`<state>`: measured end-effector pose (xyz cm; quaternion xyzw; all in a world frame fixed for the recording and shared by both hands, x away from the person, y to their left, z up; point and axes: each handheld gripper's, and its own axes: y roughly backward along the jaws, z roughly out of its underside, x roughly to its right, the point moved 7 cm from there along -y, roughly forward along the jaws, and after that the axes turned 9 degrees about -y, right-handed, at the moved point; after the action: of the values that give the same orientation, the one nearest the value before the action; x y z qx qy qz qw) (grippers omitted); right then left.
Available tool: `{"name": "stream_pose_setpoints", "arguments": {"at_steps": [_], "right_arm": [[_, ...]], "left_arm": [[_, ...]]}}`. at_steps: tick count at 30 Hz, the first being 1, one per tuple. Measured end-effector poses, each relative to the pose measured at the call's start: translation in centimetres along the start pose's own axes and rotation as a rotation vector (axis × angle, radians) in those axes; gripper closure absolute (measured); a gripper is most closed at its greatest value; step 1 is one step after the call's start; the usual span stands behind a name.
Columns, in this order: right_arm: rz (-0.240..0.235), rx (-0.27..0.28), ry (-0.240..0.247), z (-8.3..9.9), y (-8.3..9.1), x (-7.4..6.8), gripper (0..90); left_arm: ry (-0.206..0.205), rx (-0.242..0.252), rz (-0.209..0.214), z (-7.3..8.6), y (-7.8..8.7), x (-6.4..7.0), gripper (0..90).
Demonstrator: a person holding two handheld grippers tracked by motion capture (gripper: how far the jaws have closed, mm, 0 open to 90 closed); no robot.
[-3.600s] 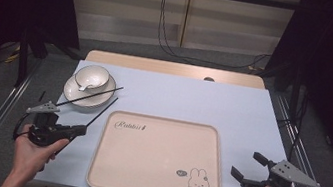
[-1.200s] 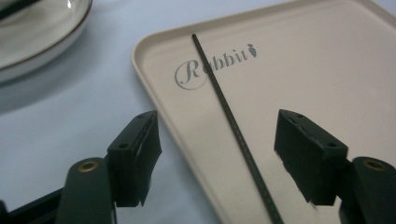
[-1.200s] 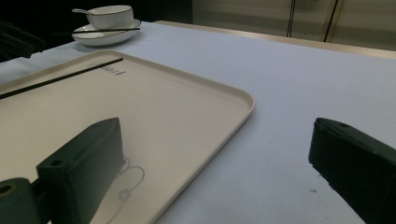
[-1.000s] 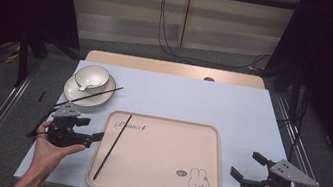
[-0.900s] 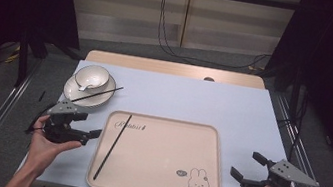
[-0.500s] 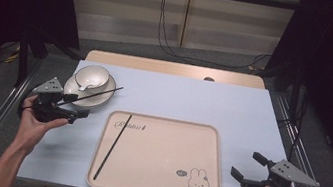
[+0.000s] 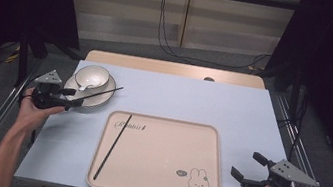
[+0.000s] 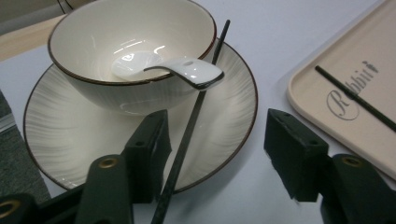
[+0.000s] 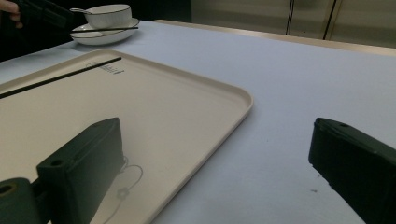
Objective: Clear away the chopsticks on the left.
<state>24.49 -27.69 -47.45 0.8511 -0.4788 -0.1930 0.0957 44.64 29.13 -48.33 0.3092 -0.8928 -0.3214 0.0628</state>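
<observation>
Blue table (image 7: 252, 117): tray (image 7: 162, 174) holds one chopstick (image 7: 113, 146). Second chopstick (image 8: 191, 126) rests across plate (image 8: 56, 135), between wide jaws of left gripper (image 8: 215, 144). Step: grasp approach. Next: close jaws, lift, carry to tray. Right gripper (image 7: 251, 170) wide, idle.

- High view looks down and forward over the whole table (image 7: 252, 117).
- Left gripper view sits real close to the bowl (image 8: 126, 51), low angle.
- Right gripper view skims low across the tray (image 9: 187, 107); all three catch it.

Pale blue table (image 7: 233, 109), tray (image 7: 162, 169), plate (image 7: 101, 97)
</observation>
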Motion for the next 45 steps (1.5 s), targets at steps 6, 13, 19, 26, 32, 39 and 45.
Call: {"name": "stream_pose_setpoints", "arguments": {"at_steps": [6, 13, 19, 26, 32, 39, 45], "right_arm": [[0.001, 0.002, -0.004, 0.0, 0.1, 0.0, 2.7], [0.001, 0.000, 0.002, 0.0, 0.1, 0.1, 2.7], [0.001, 0.002, -0.004, 0.0, 0.1, 0.1, 2.8], [0.003, 0.000, 0.000, 0.0, 0.1, 0.1, 2.8], [0.001, 0.000, -0.002, 0.0, 0.1, 0.1, 2.8], [0.001, 0.000, -0.002, 0.0, 0.1, 0.1, 2.8], [-0.001, 0.000, -0.001, 0.0, 0.1, 0.1, 2.9]], "left_arm": [[-0.031, -0.054, 0.000, 0.5, -1.7, -0.8, 53.1], [-0.057, -0.078, 0.004, 0.5, -2.7, -1.2, 58.7], [-0.065, -0.110, 0.008, 0.7, -3.2, -1.1, 65.8], [-0.085, -0.129, 0.021, 0.6, -3.8, -1.1, 69.7], [-0.100, -0.130, 0.048, 0.6, -4.1, -0.9, 83.3], [-0.096, -0.129, 0.066, 0.5, -3.7, -0.5, 85.6], [-0.099, -0.128, 0.045, 0.6, -3.0, -0.5, 85.7]]}}
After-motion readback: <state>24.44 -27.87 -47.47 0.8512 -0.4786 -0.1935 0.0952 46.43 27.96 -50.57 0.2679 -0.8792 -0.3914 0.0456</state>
